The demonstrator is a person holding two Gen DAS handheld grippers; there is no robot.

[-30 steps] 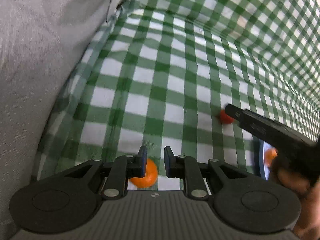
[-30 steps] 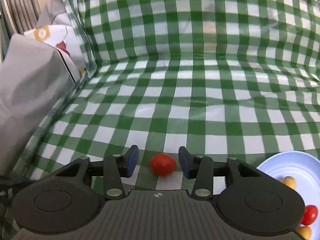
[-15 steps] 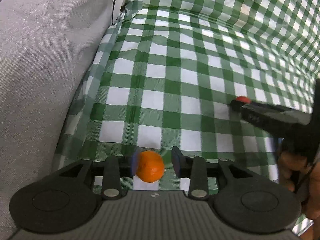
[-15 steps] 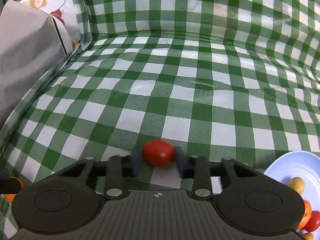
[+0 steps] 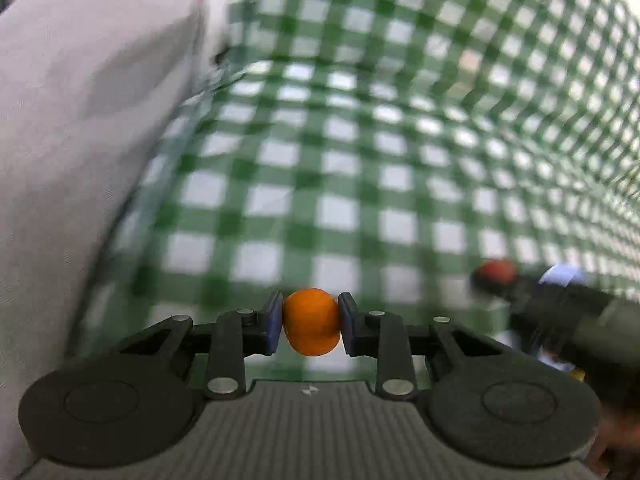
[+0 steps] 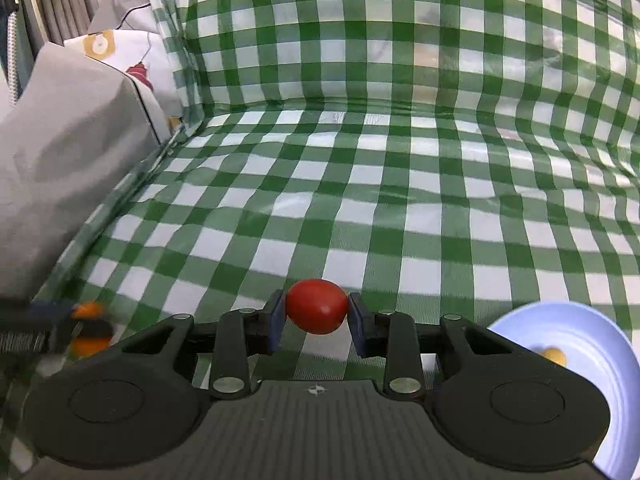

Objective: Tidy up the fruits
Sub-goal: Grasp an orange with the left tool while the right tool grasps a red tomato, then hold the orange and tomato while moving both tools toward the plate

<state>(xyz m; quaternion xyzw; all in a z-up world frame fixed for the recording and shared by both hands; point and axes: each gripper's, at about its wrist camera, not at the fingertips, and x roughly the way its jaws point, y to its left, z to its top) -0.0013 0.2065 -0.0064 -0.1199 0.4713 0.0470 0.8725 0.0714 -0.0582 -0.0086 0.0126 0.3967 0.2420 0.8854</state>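
Observation:
My left gripper (image 5: 308, 322) is shut on a small orange fruit (image 5: 311, 322) and holds it above the green checked cloth (image 5: 340, 168). My right gripper (image 6: 317, 312) is shut on a red tomato (image 6: 317, 306), also lifted off the cloth. In the left wrist view the right gripper (image 5: 496, 274) shows blurred at the right with the red tomato at its tip. In the right wrist view the left gripper and its orange fruit (image 6: 90, 328) show blurred at the far left. A pale blue plate (image 6: 560, 336) at the lower right holds a small yellow fruit (image 6: 554, 356).
A grey cushion (image 6: 60, 144) stands along the left edge of the cloth, with a white patterned cushion (image 6: 132, 64) behind it. The checked cloth (image 6: 400, 40) rises up as a back wall.
Both grippers have closed on their fruits and lifted them off the cloth. The left gripper is moving, its view is blurred, and the plate has come nearer on the right.

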